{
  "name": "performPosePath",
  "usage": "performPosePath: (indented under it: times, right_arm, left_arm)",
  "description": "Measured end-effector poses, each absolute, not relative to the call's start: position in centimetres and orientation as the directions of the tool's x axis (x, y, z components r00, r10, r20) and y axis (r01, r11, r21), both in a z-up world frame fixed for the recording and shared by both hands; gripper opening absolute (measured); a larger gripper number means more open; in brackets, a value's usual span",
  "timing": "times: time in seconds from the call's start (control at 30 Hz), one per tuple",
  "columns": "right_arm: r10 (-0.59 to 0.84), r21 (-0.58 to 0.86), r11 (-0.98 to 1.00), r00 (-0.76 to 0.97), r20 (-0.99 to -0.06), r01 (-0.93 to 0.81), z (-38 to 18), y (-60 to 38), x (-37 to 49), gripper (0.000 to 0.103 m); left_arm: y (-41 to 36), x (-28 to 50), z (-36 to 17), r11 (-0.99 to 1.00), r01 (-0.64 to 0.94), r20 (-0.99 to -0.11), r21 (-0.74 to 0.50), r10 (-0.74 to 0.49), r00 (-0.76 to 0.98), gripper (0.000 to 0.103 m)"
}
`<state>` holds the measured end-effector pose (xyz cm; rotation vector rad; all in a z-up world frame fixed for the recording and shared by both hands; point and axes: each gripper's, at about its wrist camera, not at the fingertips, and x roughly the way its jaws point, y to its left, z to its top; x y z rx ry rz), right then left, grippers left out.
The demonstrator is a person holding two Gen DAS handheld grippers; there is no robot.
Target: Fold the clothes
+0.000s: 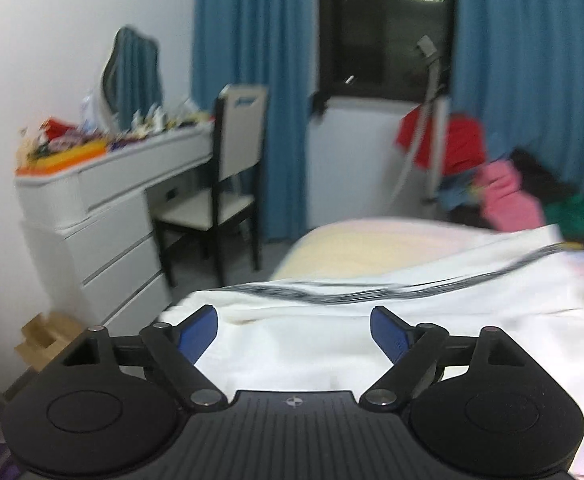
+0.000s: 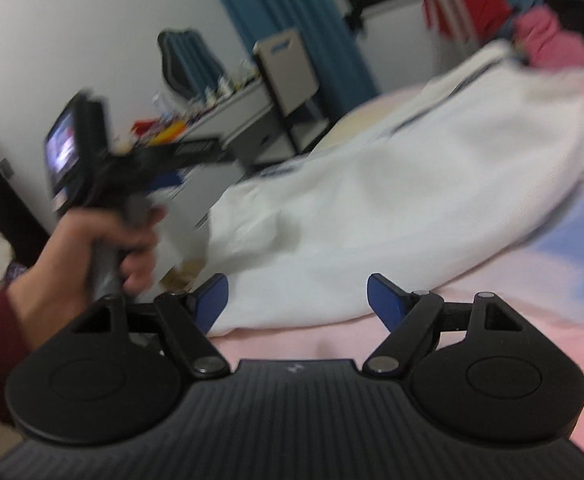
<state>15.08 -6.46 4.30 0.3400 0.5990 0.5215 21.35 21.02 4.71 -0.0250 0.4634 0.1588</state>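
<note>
White garment: a white top or jacket with a dark striped trim line, lying spread but rumpled across the bed, its near hem bunched towards the bed's near edge.
Location: on the pink and pale blue bedsheet, its far end reaching towards the pile of coloured clothes at the far end of the bed.
Look: soft, thick-looking cloth, creased in broad folds; the trim runs along one edge. Both views are blurred, so finer details such as a zip or collar cannot be made out.
Step in hand: judged as the approach before a fold; neither gripper holds any cloth yet.
Left gripper: blue fingers spread wide, empty, poised over the garment's near-left part; the right wrist view shows it gripped in the person's hand.
Right gripper: fingers spread wide, empty, hovering just over the near hem where white cloth meets pink sheet.
Next move: each gripper probably needs to come down onto an edge or corner and pinch a single layer, so the cloth can be lifted flat.
Risk: bunched folds near the hem could make the fingers catch more than one layer.
</note>
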Motion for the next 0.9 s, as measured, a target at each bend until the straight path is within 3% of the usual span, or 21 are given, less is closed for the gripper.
performPosePath:
  times: [0.17, 0.33, 0.6, 0.9]
  right_arm:
    - [0.422, 0.302, 0.898, 0.818, -0.392, -0.32, 6.3, -12.8, 11.9, 0.079]
    - [0.282, 0.192, 0.955, 0.895, -0.345, -0.227, 5.3, -16.7, 11.1, 0.079]
    - [0.187, 0.231, 0.966, 0.934, -0.303, -0.119, 1.6, -20.1, 9.5, 0.079]
    - [0.153, 0.303, 0.952, 0.937, -0.314, -0.054, 0.0, -23.4, 7.9, 0.079]
  left_arm:
    - [14.2, 14.0, 6.3, 0.998, -0.038, -0.355, -0.045, 0.02, 0.935, 0.087]
    - [9.2, 9.1, 5.1, 0.996, 0.012, -0.33, -0.084, -0.039, 0.943, 0.087]
    - [4.1, 5.1, 0.2, 0.992, 0.058, -0.317, -0.116, -0.093, 0.944, 0.088]
    - [1.1, 10.7, -4.5, 0.978, 0.2, -0.407, 0.06, -0.159, 0.899, 0.088]
